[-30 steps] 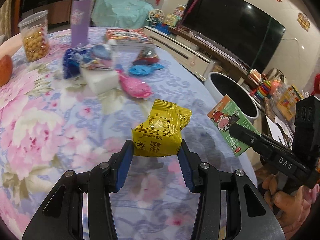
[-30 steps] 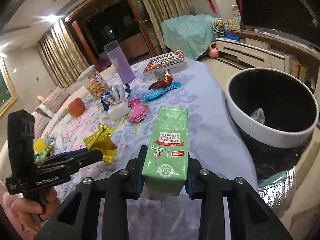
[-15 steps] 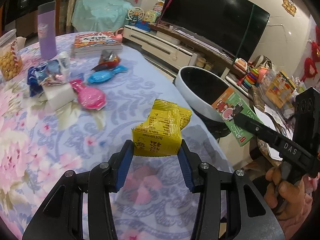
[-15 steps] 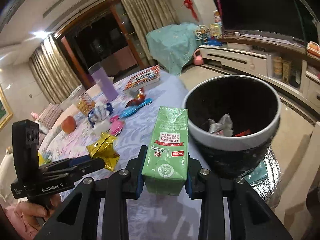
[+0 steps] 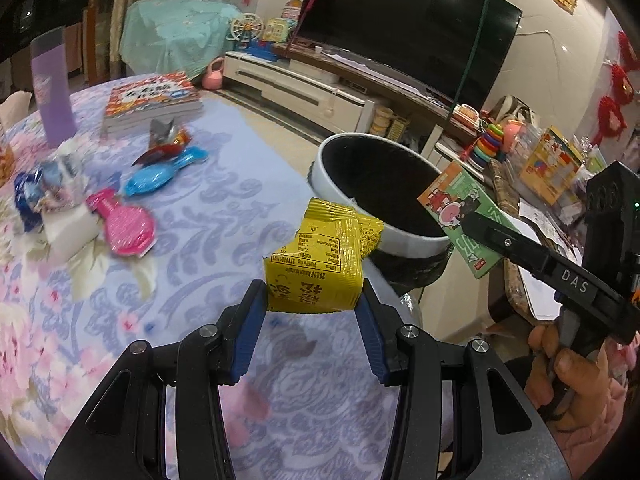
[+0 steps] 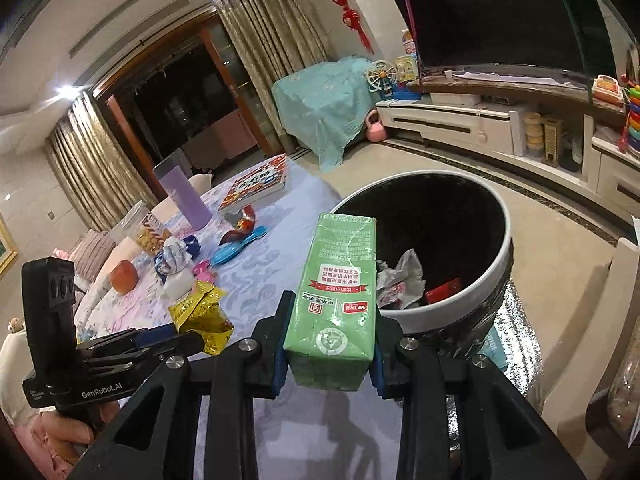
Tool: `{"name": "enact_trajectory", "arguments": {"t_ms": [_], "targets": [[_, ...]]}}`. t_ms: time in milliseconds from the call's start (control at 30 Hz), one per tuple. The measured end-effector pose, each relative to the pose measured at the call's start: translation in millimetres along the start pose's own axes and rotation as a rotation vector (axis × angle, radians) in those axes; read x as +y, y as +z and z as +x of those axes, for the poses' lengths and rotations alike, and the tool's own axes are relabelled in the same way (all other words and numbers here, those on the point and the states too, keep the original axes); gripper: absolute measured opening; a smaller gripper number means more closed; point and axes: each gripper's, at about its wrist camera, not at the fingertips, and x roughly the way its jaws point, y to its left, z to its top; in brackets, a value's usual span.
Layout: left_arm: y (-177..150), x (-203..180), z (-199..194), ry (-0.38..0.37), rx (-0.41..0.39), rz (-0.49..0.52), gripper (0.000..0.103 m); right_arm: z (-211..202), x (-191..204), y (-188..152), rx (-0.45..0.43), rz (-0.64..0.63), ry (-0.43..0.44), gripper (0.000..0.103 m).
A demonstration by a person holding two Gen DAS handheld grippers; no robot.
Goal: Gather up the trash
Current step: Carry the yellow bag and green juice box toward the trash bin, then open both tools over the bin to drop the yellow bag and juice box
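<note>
My left gripper (image 5: 314, 308) is shut on a yellow snack wrapper (image 5: 320, 268), held above the table's edge short of the trash bin (image 5: 340, 148). My right gripper (image 6: 330, 356) is shut on a green drink carton (image 6: 340, 280), held beside the bin's (image 6: 508, 248) near rim. The bin is white-rimmed with a black inside and holds crumpled paper (image 6: 400, 276) and a red scrap (image 6: 442, 290). The carton also shows in the left wrist view (image 5: 456, 204), and the wrapper in the right wrist view (image 6: 200, 316).
The flowered tablecloth (image 5: 224, 216) carries a pink wrapper (image 5: 126, 226), a blue wrapper (image 5: 164, 172), a red wrapper (image 5: 166, 142), a book (image 5: 152, 98), a purple cup (image 5: 52, 92) and a white block (image 5: 70, 228). A TV cabinet (image 6: 460, 120) stands behind the bin.
Both grippers have moved off the table toward the bin with their loads; the bin now looms larger and its contents show in the right wrist view.
</note>
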Motion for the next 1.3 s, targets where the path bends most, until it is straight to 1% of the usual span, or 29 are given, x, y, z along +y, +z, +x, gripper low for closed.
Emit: {"name": "enact_trajectory", "arguments": {"t_ms": [367,567,967,1100,1300], "targets": [[36,-27,21,-0.014,-0.013,0.068,0.045,6,-26,21,-0.006,0.01,-0.022,0.032],[57,-35,40,-0.033,0.003,0.078,0.044,11,-40,35,0.005,0.019,-0.043,0.032],[79,-55,76,-0.036,0.048,0.121,0.045,28,-64,57,0.038,0.03,-0.053,0.032],[84,-59,85,-0.03,0.061,0.13,0.045,34,-65,60,0.055,0.013,-0.062,0.032],[86,-60,95,-0.02,0.079,0.133,0.045,42,-73,61,0.071,0.029,-0.064,0.032]]}}
